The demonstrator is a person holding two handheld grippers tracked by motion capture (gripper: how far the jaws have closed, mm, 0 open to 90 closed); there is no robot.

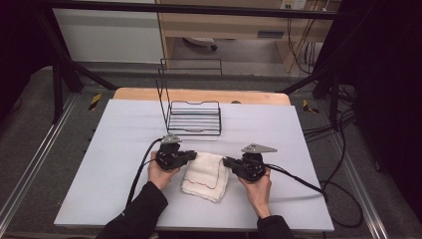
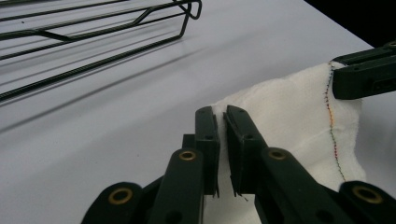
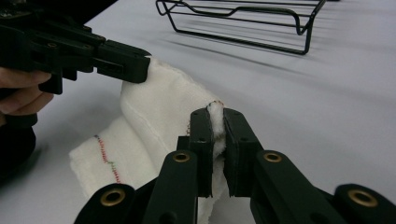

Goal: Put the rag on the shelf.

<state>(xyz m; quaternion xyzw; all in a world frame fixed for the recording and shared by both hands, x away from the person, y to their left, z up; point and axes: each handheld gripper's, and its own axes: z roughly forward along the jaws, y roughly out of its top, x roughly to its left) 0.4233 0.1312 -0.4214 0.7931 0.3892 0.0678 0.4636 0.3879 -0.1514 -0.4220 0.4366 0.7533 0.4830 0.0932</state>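
Observation:
A folded white cloth [image 1: 205, 175] with a thin coloured stitch line lies on the white table near the front. My left gripper [image 1: 195, 155] is shut on the cloth's far left corner; in the left gripper view the cloth [image 2: 289, 121] is pinched between the jaws of that gripper [image 2: 220, 114]. My right gripper [image 1: 225, 161] is shut on the far right corner, and in the right gripper view a wad of cloth [image 3: 159, 116] is squeezed between the jaws of the right gripper [image 3: 215, 114]. Both corners are raised a little off the table.
A black wire rack [image 1: 194, 117] with a tall upright back stands behind the cloth, mid-table; its base [image 3: 243, 16] also appears in the right gripper view. The wooden table edge [image 1: 199, 94] runs along the far side. Cables trail from both grippers toward the front.

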